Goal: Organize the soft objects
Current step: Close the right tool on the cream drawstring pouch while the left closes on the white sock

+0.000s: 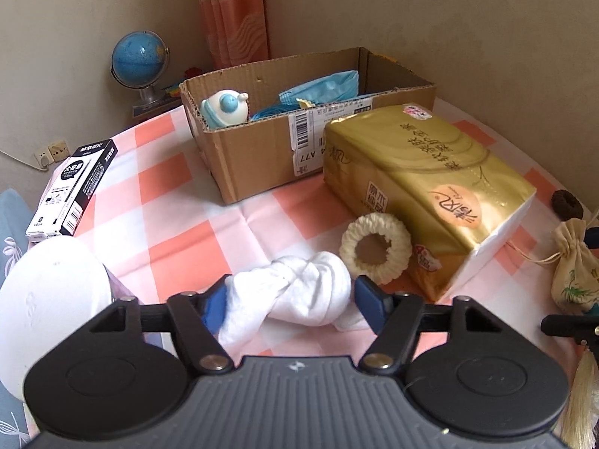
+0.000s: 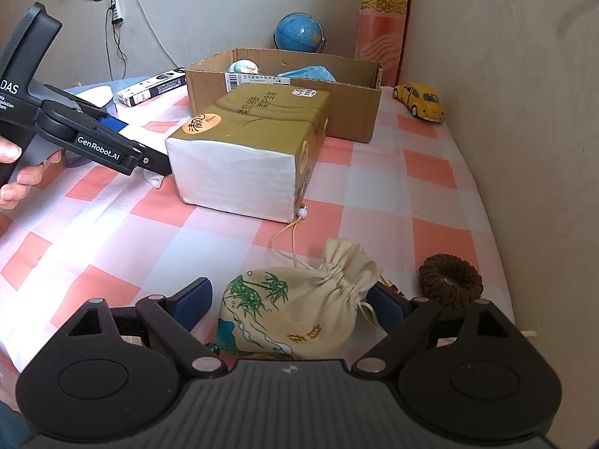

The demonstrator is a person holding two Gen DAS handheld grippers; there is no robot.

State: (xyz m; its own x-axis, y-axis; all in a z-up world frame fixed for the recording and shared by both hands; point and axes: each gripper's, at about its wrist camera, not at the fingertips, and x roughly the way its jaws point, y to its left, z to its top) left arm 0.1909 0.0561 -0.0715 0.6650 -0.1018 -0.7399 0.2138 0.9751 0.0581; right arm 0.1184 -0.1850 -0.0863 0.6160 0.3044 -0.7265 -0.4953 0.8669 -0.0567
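Observation:
My left gripper (image 1: 290, 299) is open, its blue fingers on either side of a white rolled sock (image 1: 295, 295) lying on the checked tablecloth. A cream scrunchie (image 1: 375, 248) lies just beyond it, against a gold tissue pack (image 1: 423, 183). My right gripper (image 2: 295, 308) is open around a cream drawstring pouch (image 2: 299, 310) with a bamboo print. A brown scrunchie (image 2: 450, 276) lies to its right. An open cardboard box (image 1: 254, 149) at the back holds a blue-white plush toy (image 1: 224, 108) and blue cloth (image 1: 322, 89).
A black-white carton (image 1: 71, 191) and a white roll (image 1: 48, 299) sit at the left. A globe (image 1: 139, 61) stands behind the box. A yellow toy car (image 2: 419, 101) is at the far right by the wall. The left gripper body (image 2: 82, 138) shows in the right wrist view.

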